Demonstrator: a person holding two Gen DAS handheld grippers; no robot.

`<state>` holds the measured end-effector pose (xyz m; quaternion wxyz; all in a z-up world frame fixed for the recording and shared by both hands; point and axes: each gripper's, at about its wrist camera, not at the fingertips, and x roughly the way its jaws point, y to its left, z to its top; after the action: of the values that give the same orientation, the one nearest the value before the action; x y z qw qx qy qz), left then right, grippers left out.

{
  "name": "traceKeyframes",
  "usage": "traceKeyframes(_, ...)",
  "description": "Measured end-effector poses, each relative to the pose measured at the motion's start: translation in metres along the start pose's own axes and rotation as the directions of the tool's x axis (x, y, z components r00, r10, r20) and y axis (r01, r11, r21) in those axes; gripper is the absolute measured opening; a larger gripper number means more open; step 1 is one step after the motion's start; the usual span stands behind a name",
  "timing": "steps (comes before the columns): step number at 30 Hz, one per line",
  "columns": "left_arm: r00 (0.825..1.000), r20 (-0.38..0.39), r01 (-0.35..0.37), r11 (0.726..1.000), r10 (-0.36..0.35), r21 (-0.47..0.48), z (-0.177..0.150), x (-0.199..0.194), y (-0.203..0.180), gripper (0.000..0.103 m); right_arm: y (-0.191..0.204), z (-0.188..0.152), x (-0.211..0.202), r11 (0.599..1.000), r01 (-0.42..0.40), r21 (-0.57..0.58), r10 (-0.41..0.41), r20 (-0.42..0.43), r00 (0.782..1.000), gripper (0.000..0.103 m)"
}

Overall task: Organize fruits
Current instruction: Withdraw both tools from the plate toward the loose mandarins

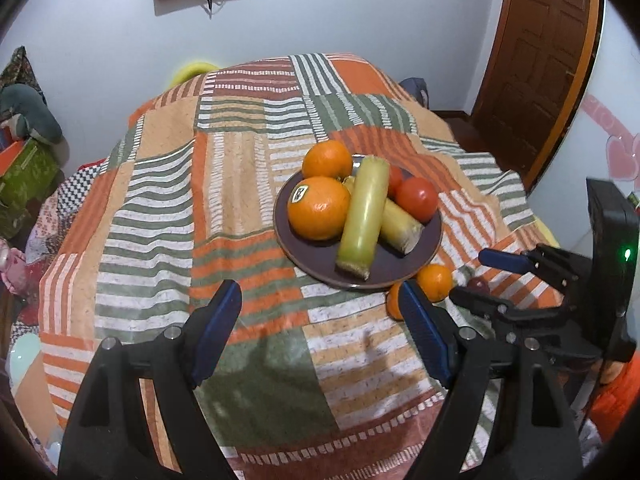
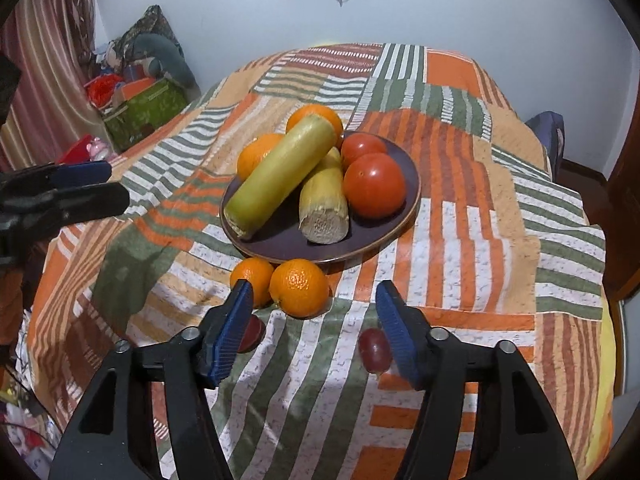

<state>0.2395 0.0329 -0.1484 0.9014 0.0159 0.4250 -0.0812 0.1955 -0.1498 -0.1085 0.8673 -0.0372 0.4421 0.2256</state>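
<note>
Both grippers — left [image 1: 320, 320] and right [image 2: 314, 314] — hang wide open, holding nothing. Nearest the right one, two grapes [image 2: 374, 349] lie on the tablecloth [image 2: 460, 240]; beyond, two small oranges [image 2: 299, 287] touch the plate [image 2: 396, 224] — it holds sugarcane [image 2: 276, 176], tomatoes [image 2: 374, 185] and oranges.

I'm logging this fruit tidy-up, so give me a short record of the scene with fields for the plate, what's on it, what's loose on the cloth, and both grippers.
plate: dark plate on the patchwork tablecloth
on plate: two oranges, two sugarcane pieces, two tomatoes
loose on cloth: two small oranges touching the plate's near edge; two dark red grapes nearer the camera
left gripper: open, empty, over the cloth beside the plate
right gripper: open, empty, fingers straddling the nearer small orange and the grapes
</note>
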Motion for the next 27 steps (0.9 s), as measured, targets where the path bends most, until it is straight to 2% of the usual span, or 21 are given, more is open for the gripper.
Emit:
traceKeyframes(4, 1.000, 0.006, 0.005, 1.000, -0.005, -0.019, -0.004, 0.003, 0.003, 0.081, 0.000, 0.001, 0.008, 1.000, -0.008, -0.003, 0.008, -0.016, 1.000, 0.050)
traceKeyframes(10, 0.998, -0.030, 0.048, 0.998, -0.050, -0.052, -0.006, 0.020, 0.008, 0.081, 0.004, 0.002, 0.023, 1.000, -0.026, -0.011, 0.025, -0.047, 0.999, 0.044)
traceKeyframes(14, 0.996, -0.038, 0.074, 0.996, -0.075, -0.040, -0.010, 0.029, 0.001, 0.081, 0.003, 0.000, 0.026, 0.998, -0.061, 0.003, 0.061, -0.060, 0.996, 0.040)
traceKeyframes(16, 0.995, -0.051, 0.079, 0.996, -0.081, -0.038, -0.010, 0.035, -0.003, 0.081, 0.004, -0.001, 0.026, 0.997, -0.082, 0.005, 0.083, -0.061, 0.995, 0.035)
traceKeyframes(21, 0.992, -0.065, 0.108, 0.992, -0.112, -0.065, -0.010, 0.046, -0.009, 0.081, 0.002, -0.002, 0.020, 0.998, -0.066, 0.001, 0.066, -0.046, 0.997, 0.034)
traceKeyframes(27, 0.989, -0.104, 0.107, 0.994, -0.107, -0.007, -0.011, 0.058, -0.028, 0.081, -0.010, -0.003, 0.005, 0.998, -0.062, 0.032, 0.062, -0.016, 0.998, 0.034)
